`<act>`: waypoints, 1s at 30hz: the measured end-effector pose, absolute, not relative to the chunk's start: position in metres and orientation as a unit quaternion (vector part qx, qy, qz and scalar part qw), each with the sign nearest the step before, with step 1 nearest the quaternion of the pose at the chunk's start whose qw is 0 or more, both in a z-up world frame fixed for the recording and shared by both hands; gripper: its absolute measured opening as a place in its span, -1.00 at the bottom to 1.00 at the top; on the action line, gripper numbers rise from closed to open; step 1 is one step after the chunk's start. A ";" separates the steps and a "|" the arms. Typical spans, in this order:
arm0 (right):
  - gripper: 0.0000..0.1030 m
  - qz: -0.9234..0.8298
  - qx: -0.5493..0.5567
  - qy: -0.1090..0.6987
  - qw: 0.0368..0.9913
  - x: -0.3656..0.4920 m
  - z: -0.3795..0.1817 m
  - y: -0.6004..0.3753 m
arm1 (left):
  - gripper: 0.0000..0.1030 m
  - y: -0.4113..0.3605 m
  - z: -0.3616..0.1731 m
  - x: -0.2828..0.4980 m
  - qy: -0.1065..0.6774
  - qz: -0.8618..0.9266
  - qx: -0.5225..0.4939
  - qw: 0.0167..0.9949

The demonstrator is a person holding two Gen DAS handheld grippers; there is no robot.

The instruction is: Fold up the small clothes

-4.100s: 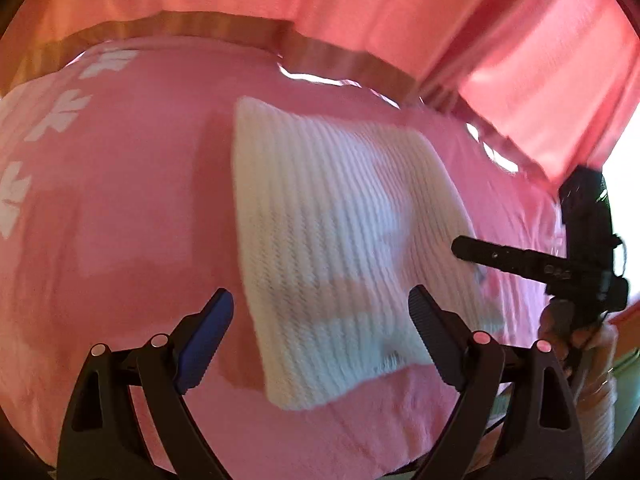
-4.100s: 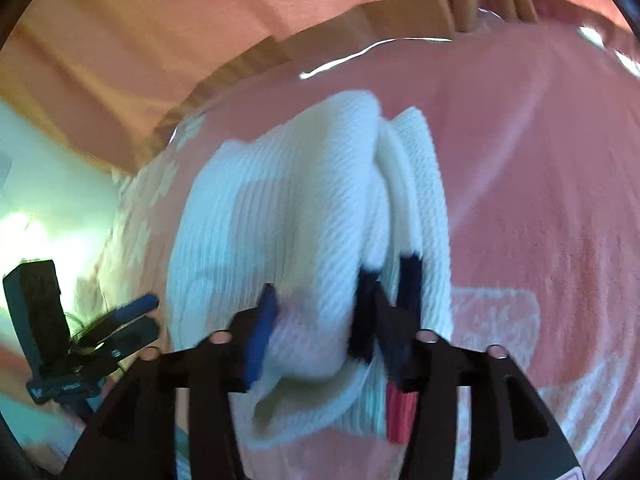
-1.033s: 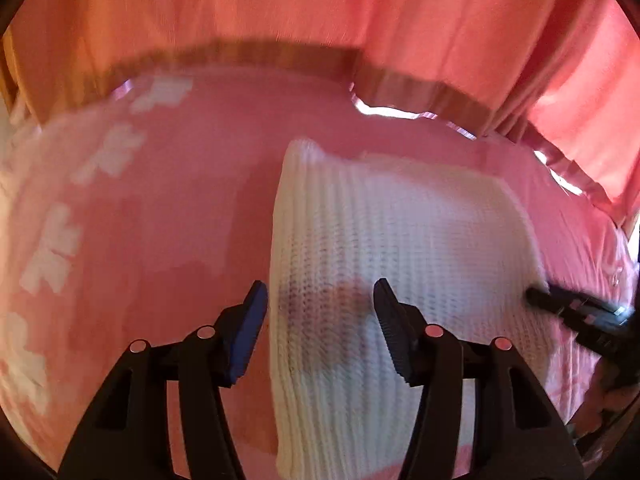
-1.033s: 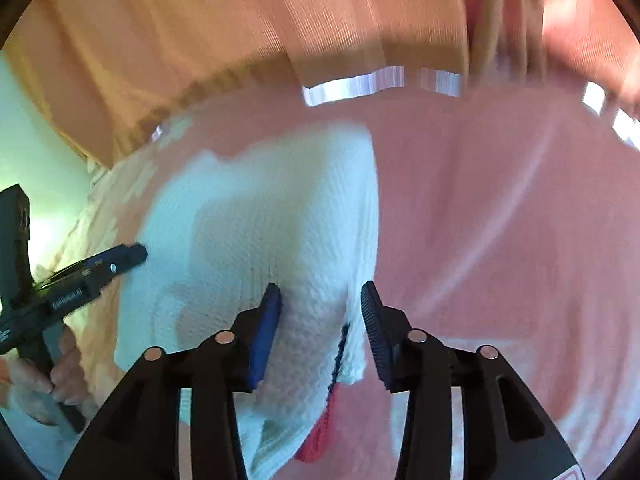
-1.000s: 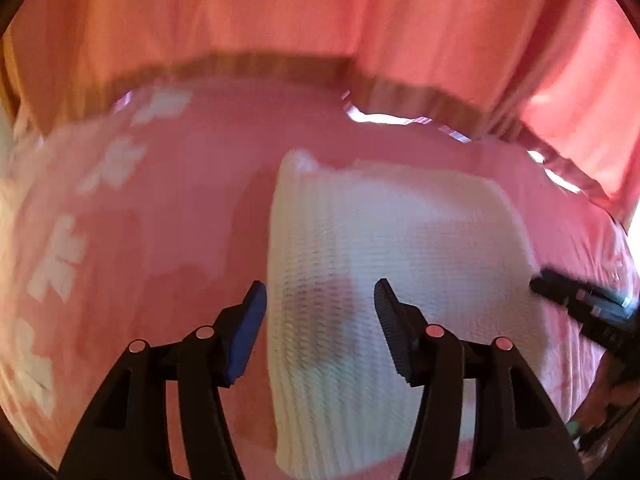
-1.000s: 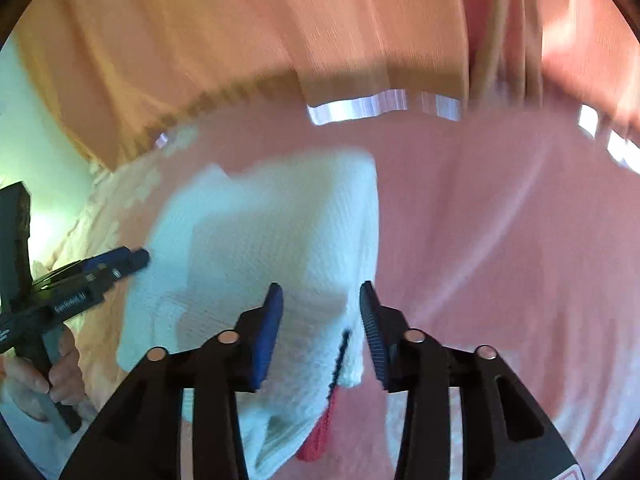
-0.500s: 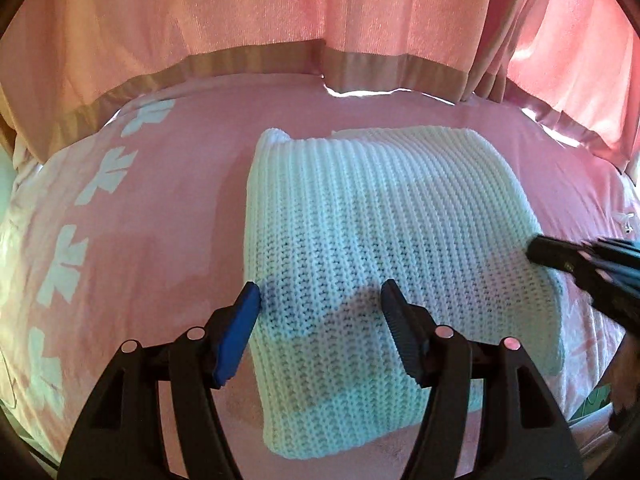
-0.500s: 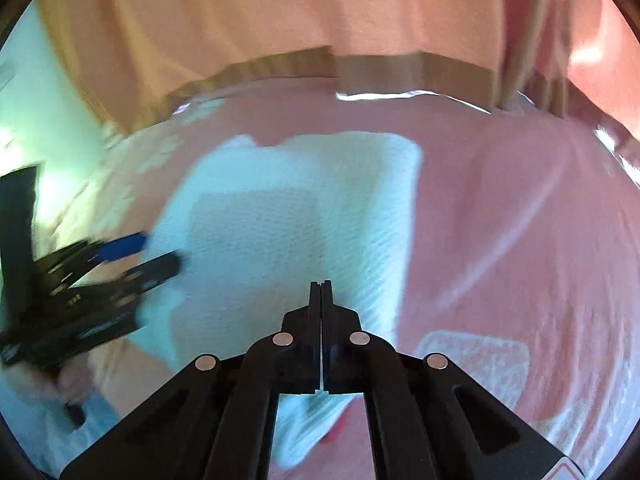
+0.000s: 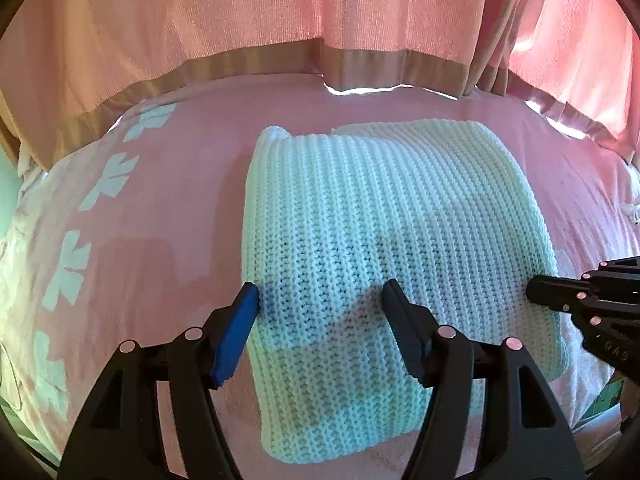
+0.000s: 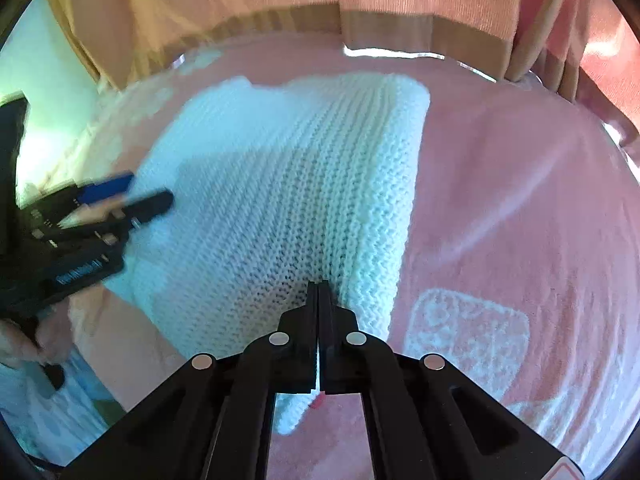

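Observation:
A white knitted garment (image 9: pixel 392 232) lies folded into a flat rectangle on the pink bed cover (image 9: pixel 180 208). My left gripper (image 9: pixel 320 296) is open and empty, its jaws hovering over the garment's near left part. My right gripper (image 10: pixel 319 286) is shut with nothing between its jaws, its tip resting over the garment (image 10: pixel 280 184) near its right fold. In the left wrist view the right gripper (image 9: pixel 560 300) shows at the garment's right edge. In the right wrist view the left gripper (image 10: pixel 132 196) shows at the garment's left side.
Pink curtains (image 9: pixel 280 12) with a tan hem hang right behind the bed. White flower prints (image 9: pixel 68 264) run along the cover's left side. A white patch print (image 10: pixel 468 328) lies on the cover right of the garment. A hand (image 10: pixel 28 340) holds the left gripper.
The right gripper let go of the garment's edge and closed empty. The garment now lies flat and folded. Both grippers drew back slightly above it.

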State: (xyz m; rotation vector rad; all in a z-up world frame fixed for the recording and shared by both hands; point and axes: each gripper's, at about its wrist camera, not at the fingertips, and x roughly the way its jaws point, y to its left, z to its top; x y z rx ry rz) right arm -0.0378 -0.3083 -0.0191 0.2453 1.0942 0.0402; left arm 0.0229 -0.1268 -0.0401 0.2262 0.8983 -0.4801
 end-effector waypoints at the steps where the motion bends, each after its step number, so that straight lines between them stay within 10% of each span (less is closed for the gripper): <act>1: -0.98 0.016 0.125 0.504 0.854 -0.040 -0.013 -0.312 | 0.27 -0.122 -0.036 0.026 0.433 -0.240 0.083 0.865; 5: 0.07 -0.035 0.145 0.462 0.874 -0.041 0.002 -0.335 | 0.67 -0.095 -0.029 0.053 0.470 -0.257 -0.042 0.843; 11: 0.36 -0.028 0.240 0.507 0.827 -0.013 -0.048 -0.360 | 0.71 -0.082 -0.073 0.101 0.559 -0.233 -0.149 0.782; 16: 0.38 0.026 0.341 0.508 0.790 -0.001 -0.080 -0.363 | 0.79 -0.088 -0.089 0.108 0.566 -0.246 -0.186 0.765; 21: -0.37 0.053 0.383 0.486 0.784 -0.002 -0.075 -0.363 | 0.01 -0.092 -0.078 0.105 0.566 -0.270 -0.200 0.753; 30: -0.42 0.033 0.330 0.362 0.871 -0.077 0.055 -0.371 | -0.18 -0.107 0.021 0.058 0.480 -0.395 -0.192 0.759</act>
